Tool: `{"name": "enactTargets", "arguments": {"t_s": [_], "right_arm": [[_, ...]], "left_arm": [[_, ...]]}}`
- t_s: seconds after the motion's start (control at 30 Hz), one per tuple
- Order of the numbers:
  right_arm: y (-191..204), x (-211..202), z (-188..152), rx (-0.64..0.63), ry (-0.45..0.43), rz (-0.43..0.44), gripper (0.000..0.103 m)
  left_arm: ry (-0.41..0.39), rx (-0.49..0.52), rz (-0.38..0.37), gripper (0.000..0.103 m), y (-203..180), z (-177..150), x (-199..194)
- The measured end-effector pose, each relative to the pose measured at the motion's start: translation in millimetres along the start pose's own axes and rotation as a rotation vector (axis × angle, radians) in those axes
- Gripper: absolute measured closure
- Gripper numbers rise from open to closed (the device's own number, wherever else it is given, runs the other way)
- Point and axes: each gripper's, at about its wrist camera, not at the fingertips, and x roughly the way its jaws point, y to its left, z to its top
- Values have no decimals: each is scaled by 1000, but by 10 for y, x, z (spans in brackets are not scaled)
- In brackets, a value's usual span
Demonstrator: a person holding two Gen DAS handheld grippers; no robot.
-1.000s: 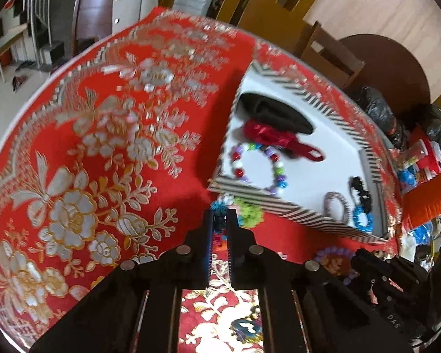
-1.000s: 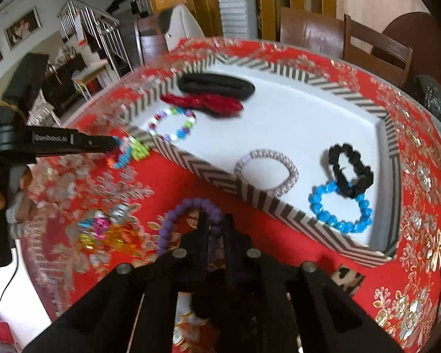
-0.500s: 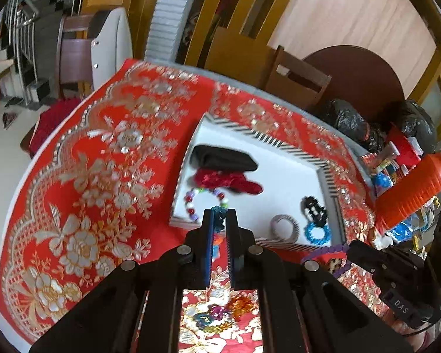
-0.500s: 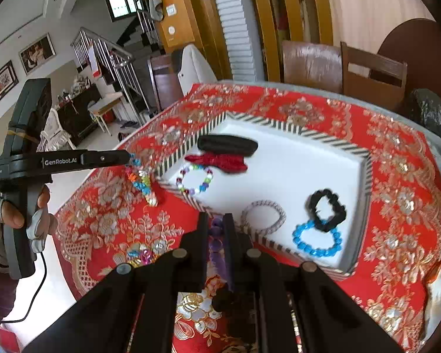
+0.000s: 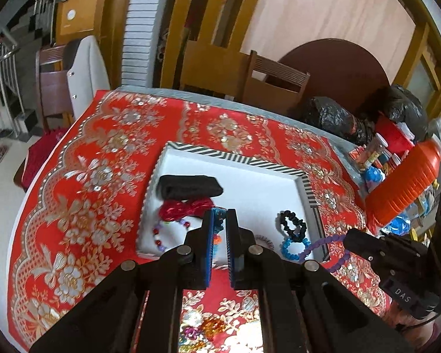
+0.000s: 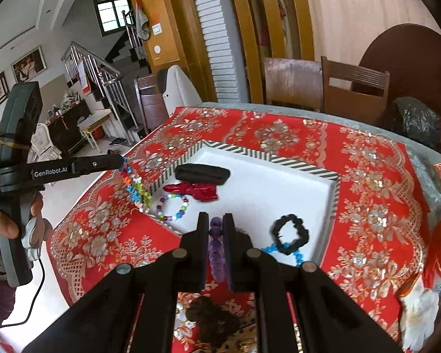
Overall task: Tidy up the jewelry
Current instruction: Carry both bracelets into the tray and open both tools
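A white tray with a striped rim (image 5: 235,157) (image 6: 294,163) lies on the red flowered cloth. It holds a black band (image 5: 188,186), a red scrunchie (image 6: 195,191), a mixed bead bracelet (image 6: 173,206), a black scrunchie (image 6: 289,232) and a blue bead bracelet (image 5: 291,248). My left gripper (image 5: 219,214) (image 6: 122,160) is shut on a colourful bead bracelet (image 6: 133,185), which dangles above the tray's left edge. My right gripper (image 6: 214,220) (image 5: 350,238) is shut on a purple bead bracelet (image 6: 216,241) (image 5: 317,245), held over the tray's near right corner.
Loose bright beads (image 5: 203,329) and a dark brown scrunchie (image 6: 211,317) lie on the cloth near me. An orange bottle (image 5: 402,185), small jars and black bags (image 5: 332,117) crowd the table's right side. Wooden chairs (image 6: 352,88) stand behind the table.
Both grippers have risen from the cloth, each carrying its bracelet. The tray now looks smaller and farther below. The left gripper has rolled a little.
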Motion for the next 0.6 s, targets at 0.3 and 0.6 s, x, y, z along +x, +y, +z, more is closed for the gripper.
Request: {"name": "enactTargets", "arguments": {"t_s": [0.3,0.6], "right_arm": [[-222,88,51,15,21,-50,94],[-400,318,124,41,56,-80,94]], "left_arm": [[23,62,17,84,-247,-5,247],[43,78,28,84,-303,4,449]]}}
